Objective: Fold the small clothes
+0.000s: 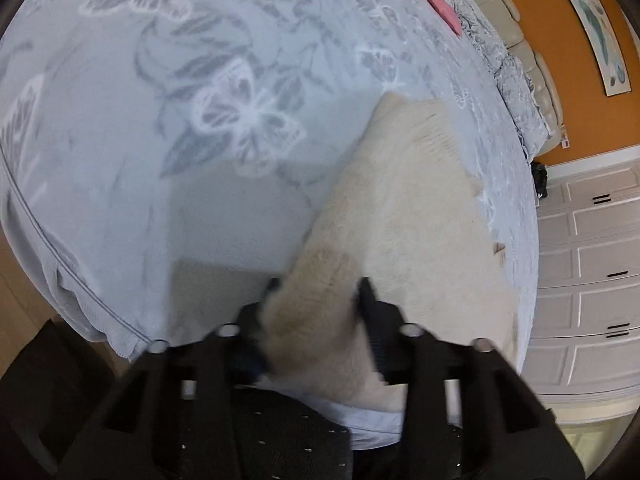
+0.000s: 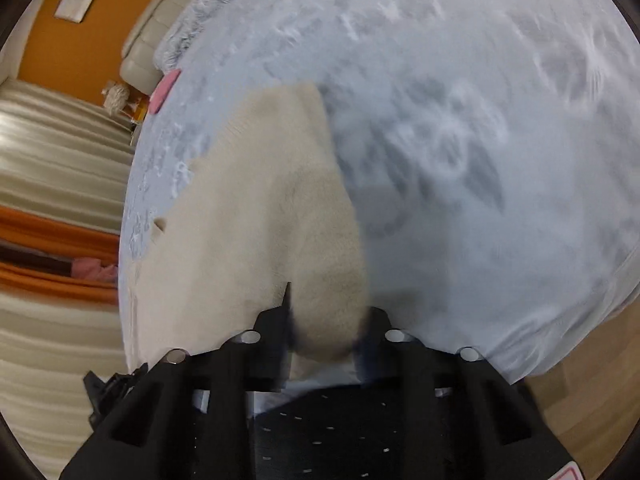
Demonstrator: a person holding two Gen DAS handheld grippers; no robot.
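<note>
While both views show the cream garment (image 1: 400, 216), only one (left) shows drawers (image 1: 592, 256).

Pale blue bedspread (image 1: 168, 184) printed with grey butterflies, flat pink item (image 1: 443, 8) near its far edge, cream padded headboard (image 1: 532, 60) against orange wall (image 1: 576, 80), framed picture (image 1: 592, 24), white panelled cabinets (image 1: 592, 280), striped curtains (image 2: 52, 152).

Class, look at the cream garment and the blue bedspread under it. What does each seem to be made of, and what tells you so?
Cream garment: probably a soft knit or fleece, matt, going by its fuzzy surface and faint ribbing near the far edge.
Bedspread: seemingly a thin woven cloth, smooth and matt, with a printed grey and white butterfly pattern and a stitched hem; the fibre cannot be told.
</note>
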